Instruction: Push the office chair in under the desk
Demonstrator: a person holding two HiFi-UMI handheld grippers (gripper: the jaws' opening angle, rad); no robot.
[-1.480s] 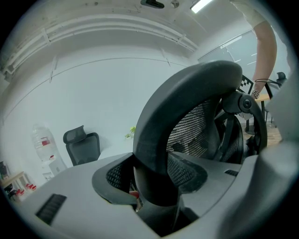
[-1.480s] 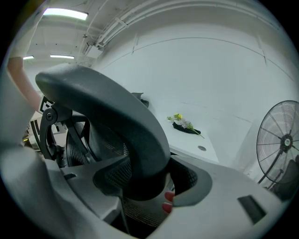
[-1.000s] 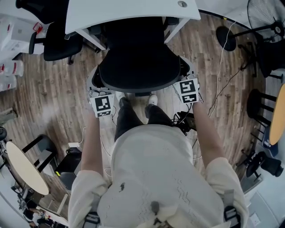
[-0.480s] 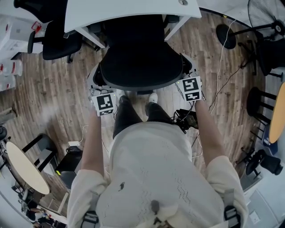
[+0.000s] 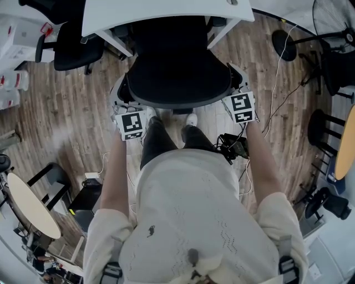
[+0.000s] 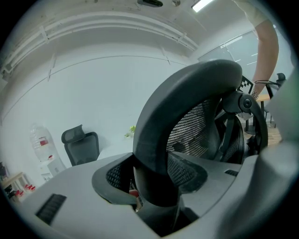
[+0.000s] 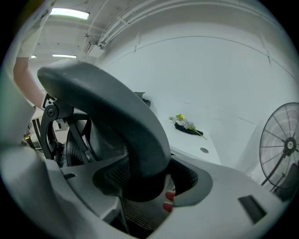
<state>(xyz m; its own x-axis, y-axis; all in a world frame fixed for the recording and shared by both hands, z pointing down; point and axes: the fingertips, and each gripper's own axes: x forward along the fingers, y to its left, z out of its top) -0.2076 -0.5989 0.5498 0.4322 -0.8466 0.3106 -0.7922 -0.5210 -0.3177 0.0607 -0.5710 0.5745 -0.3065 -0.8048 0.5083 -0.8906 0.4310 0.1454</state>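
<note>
Chair [image 5: 177,72] stands at the desk's [image 5: 161,14] near edge, with the seat partly beneath and the backrest [image 5: 177,102] outside. Left gripper [image 5: 123,105] and right gripper [image 5: 237,91] each clamp one side of the backrest. Risk: uneven pushing may swivel the chair into a desk leg [image 5: 118,47], or the rounded rim may slip free.

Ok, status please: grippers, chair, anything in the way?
Left gripper, right gripper: each shut on backrest rim. Office chair partly under desk. No blocker seen.
</note>
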